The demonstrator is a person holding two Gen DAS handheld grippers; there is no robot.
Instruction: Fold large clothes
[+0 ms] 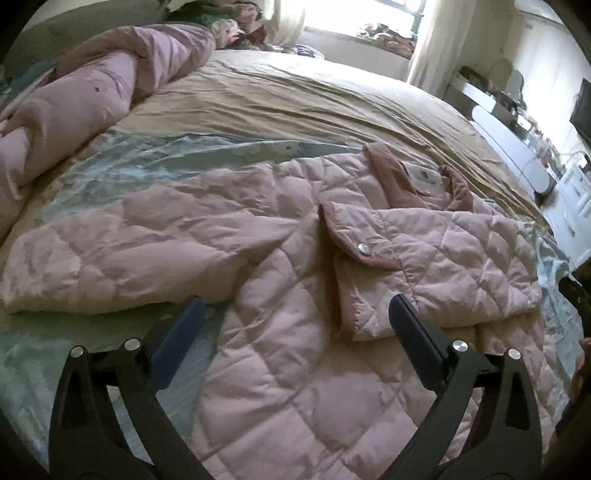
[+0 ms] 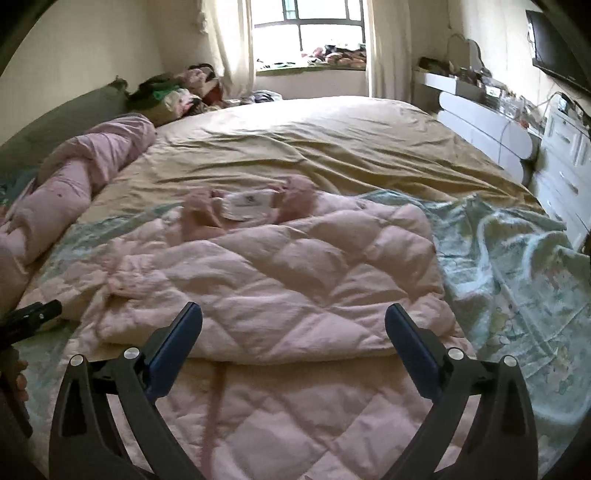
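The left tongs (image 1: pixel 295 317) and right tongs (image 2: pixel 293 319) both stand wide apart and grip nothing, low over the pink quilted jacket (image 1: pixel 314 258). It lies on the bed (image 2: pixel 332 144), one sleeve folded across its front, collar (image 1: pixel 402 177) towards the window (image 2: pixel 310 26).

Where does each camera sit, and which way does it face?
Left wrist: on the left gripper, open, low over the pink quilted jacket, looking up the bed toward the window.
Right wrist: on the right gripper, open, facing the same window; the left gripper shows at its left edge.
Shared: jacket, tan bedsheet, rolled pink duvet.
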